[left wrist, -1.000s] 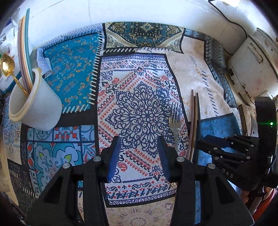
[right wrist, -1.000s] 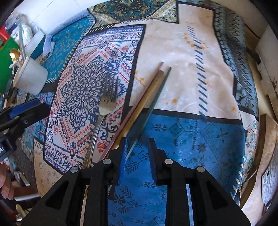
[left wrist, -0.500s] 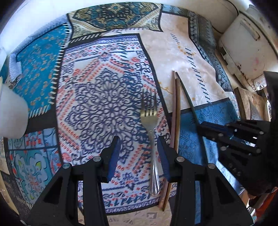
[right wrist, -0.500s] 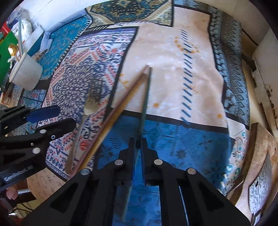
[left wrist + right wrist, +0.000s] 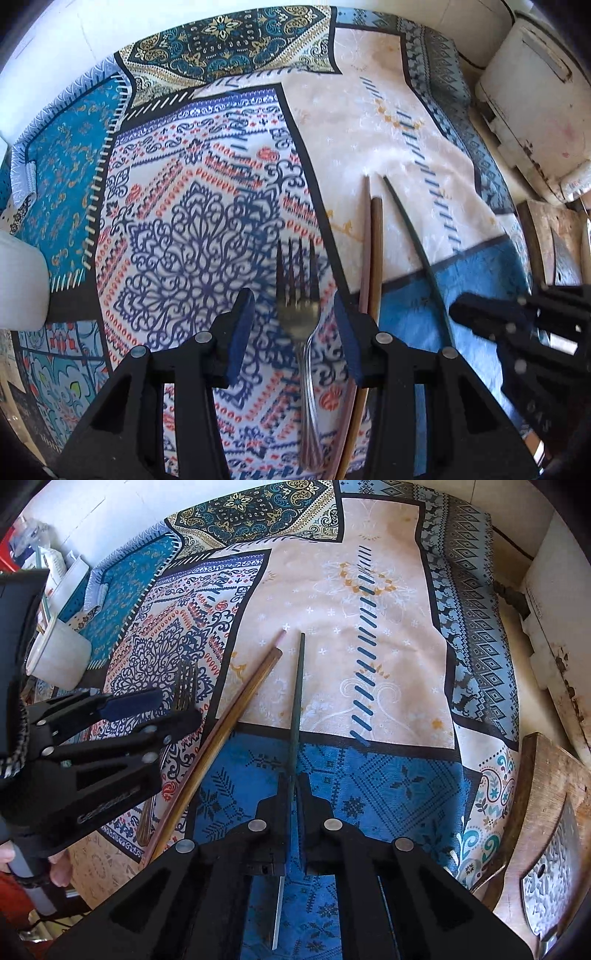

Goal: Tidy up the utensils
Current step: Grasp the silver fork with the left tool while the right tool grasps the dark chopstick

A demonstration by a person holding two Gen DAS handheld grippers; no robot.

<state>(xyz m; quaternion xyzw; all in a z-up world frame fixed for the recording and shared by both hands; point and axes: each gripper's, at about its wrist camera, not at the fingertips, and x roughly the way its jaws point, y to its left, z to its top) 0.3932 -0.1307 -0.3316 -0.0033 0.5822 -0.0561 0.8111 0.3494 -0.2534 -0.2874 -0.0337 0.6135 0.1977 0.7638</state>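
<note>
A patchwork-patterned cloth (image 5: 388, 635) covers the counter. Our right claw (image 5: 291, 786) is clamped on the dark green chopstick (image 5: 297, 686); our left claw (image 5: 291, 328), half open and empty, straddles the fork (image 5: 299, 317) lying beside two brown chopsticks (image 5: 373, 251). We should centre on the fork's neck, then close and lift level

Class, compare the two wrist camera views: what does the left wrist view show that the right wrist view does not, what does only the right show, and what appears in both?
Only the left wrist view: the left gripper from behind, open, its pads either side of the fork's head without touching it.

Only the right wrist view: the right gripper shut on the dark green chopstick, and a cleaver on a wooden board.

Both: the fork, the brown chopstick, the green chopstick, the white cup and the patterned cloth.
</note>
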